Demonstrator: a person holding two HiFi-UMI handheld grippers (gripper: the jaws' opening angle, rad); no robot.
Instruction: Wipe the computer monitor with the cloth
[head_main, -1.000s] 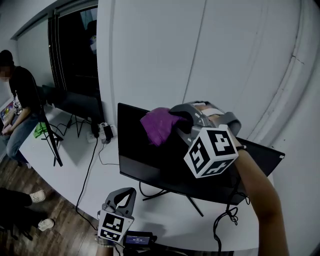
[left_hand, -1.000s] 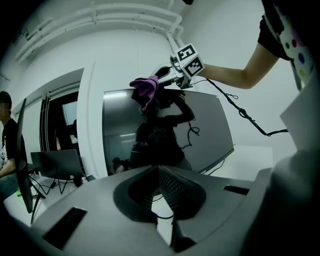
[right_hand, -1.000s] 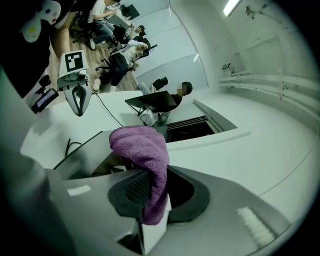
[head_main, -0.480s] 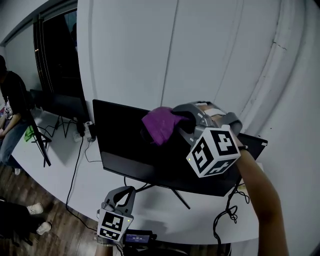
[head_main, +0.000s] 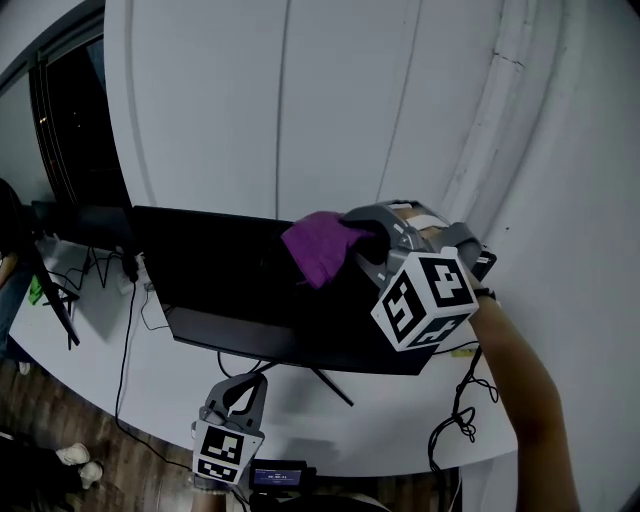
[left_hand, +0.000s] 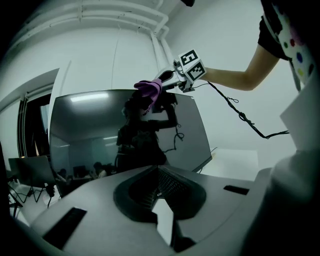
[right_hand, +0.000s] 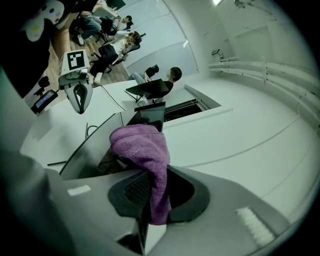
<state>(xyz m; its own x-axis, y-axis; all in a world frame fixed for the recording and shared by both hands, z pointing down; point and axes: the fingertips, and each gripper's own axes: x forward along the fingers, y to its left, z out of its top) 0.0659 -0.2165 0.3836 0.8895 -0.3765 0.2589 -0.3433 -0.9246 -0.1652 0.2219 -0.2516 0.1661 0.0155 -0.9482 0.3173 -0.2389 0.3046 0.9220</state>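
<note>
A black computer monitor (head_main: 230, 290) stands on a white table (head_main: 150, 370) against a white wall. My right gripper (head_main: 362, 243) is shut on a purple cloth (head_main: 318, 250) and holds it against the upper right part of the screen. In the right gripper view the cloth (right_hand: 142, 145) bulges out of the right gripper (right_hand: 150, 192) over the monitor's top edge (right_hand: 95, 145). My left gripper (head_main: 243, 392) hovers low in front of the table with its jaws together and nothing in them. The left gripper view looks over the left gripper (left_hand: 161, 187) at the screen (left_hand: 100, 135) and the cloth (left_hand: 149, 90).
Thin monitor legs (head_main: 325, 385) and loose cables (head_main: 455, 415) lie on the table. A second dark monitor (head_main: 75, 220) and a tripod (head_main: 50, 300) stand at the far left. A small lit device (head_main: 277, 477) sits below my left gripper. Seated people (right_hand: 112, 42) are behind.
The right gripper with the cloth has slid rightward along the screen, from near its left part to its right part. The head view has turned right. The left gripper stays low.
</note>
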